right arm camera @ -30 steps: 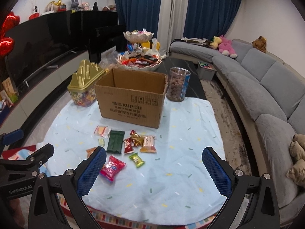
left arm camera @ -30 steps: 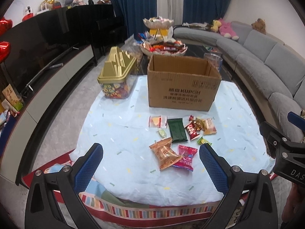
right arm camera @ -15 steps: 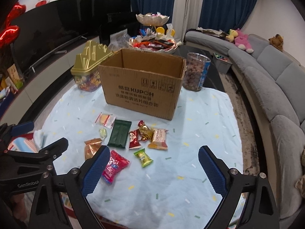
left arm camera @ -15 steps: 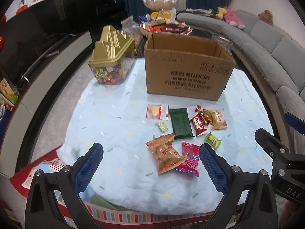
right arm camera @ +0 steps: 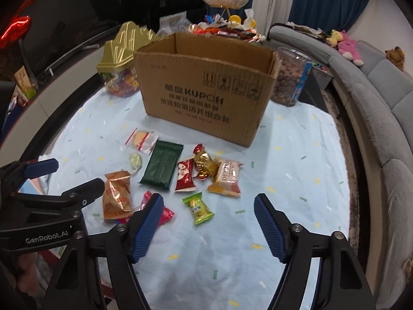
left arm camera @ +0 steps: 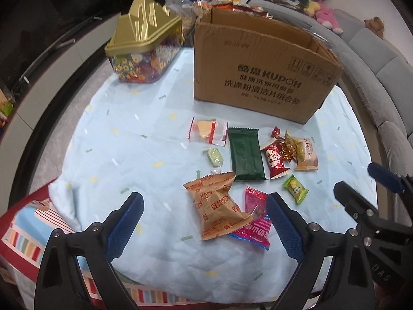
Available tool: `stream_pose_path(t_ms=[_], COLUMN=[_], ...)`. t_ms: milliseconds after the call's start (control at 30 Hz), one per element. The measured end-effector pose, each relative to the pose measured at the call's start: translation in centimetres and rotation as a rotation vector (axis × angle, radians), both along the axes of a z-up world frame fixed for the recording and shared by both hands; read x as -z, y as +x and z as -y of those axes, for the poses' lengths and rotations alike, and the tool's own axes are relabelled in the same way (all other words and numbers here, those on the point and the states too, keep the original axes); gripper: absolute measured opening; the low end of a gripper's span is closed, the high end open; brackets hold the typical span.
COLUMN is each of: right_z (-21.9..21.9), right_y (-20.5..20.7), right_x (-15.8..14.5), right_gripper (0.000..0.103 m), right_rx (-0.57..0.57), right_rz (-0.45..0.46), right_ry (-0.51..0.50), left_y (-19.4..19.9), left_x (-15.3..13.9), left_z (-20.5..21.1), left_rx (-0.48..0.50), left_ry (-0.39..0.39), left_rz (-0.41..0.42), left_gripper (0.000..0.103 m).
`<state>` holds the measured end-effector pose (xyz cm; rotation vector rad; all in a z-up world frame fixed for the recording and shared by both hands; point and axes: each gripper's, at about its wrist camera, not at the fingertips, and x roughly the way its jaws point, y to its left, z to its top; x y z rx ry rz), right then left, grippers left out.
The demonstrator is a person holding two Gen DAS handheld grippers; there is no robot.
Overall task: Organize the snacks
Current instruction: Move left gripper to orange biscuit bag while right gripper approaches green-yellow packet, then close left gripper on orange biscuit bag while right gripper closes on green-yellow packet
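Note:
Several snack packets lie on the light blue cloth (left arm camera: 108, 155) before an open cardboard box (left arm camera: 260, 77). Among them are an orange biscuit bag (left arm camera: 216, 206), a pink packet (left arm camera: 255, 217), a dark green bar (left arm camera: 246, 155) and a small green candy (right arm camera: 197, 208). My left gripper (left arm camera: 204, 230) is open and empty, low over the orange bag. My right gripper (right arm camera: 207, 228) is open and empty, just short of the small green candy. The box (right arm camera: 206, 90) also shows in the right wrist view.
A gold-lidded candy jar (left arm camera: 143, 49) stands left of the box. A clear jar of brown snacks (right arm camera: 290, 77) stands right of it. A tiered snack dish (right arm camera: 224, 10) is behind. A grey sofa (right arm camera: 382, 108) curves along the right.
Both grippers have moved forward and down toward the snacks, which now look larger and closer. Both stay open and empty.

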<state>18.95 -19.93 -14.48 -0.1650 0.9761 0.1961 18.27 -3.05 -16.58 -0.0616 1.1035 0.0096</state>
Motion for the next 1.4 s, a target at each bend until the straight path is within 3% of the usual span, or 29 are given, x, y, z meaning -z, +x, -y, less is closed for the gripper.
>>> stream_pose_path(t_ms=[400,933,1233,1400], right_z=[-0.5,-1.2,-0.9,-1.0], right_y=[2.1,4.6,5.4,5.1], right_x=[4.0,8.0,9.9,10.0], right_gripper=[0.044,0.04,0.026,0.022], right_rx=[-0.074,-0.132,-0.108,-0.096], right_rz=[-0.097,-0.199,-0.26,-0.246], right_ry=[-0.017,-0.023,0.014,0.023], left_y=[2.0,3.5,4.1,3.9], left_x=[3.5,7.5,8.5,8.4], left_z=[0.1,-0.7,-0.9,-0.7], left_rx=[-0.037,-0.065,-0.048,-0.034], left_ry=[-0.021,-0.069,-0.085,-0.079], left_rz=[-0.085,-0.181,-0.198,-0.183], left_gripper=[0.083,0.067,0.051,0.043])
